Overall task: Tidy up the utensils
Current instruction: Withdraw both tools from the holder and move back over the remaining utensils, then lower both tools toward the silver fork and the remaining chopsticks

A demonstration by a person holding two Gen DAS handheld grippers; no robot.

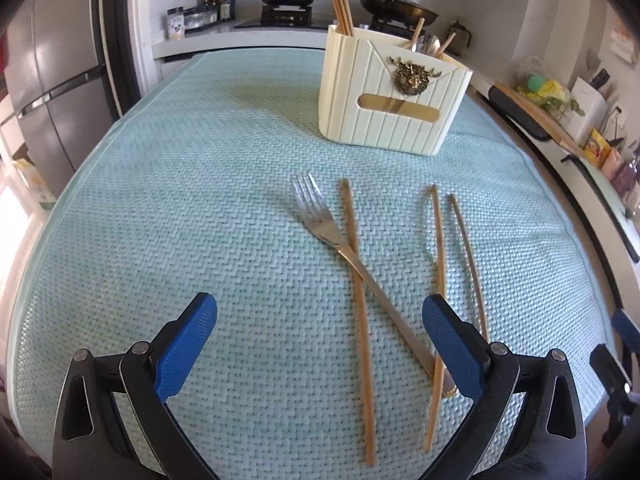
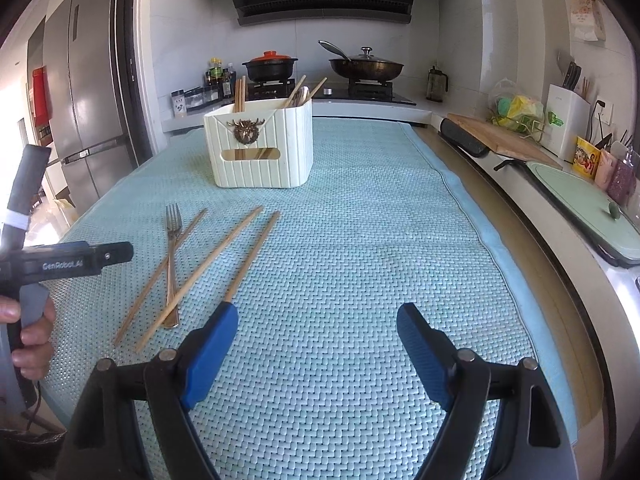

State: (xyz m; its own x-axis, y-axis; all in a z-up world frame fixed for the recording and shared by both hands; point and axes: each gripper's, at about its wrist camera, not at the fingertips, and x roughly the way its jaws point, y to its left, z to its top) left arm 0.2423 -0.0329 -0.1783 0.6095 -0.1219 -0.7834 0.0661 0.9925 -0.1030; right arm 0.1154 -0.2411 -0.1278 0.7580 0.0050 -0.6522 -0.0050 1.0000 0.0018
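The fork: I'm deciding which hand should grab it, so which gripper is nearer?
Left. The left gripper hovers open right over the fork, whose handle runs between its fingers. The right gripper stands open off to the fork's right, over bare mat.

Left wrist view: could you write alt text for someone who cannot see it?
A fork and three loose chopsticks lie on a pale blue woven mat, the fork crossing one chopstick. The open left gripper hangs above them. Behind stands a cream utensil holder with chopsticks inside.
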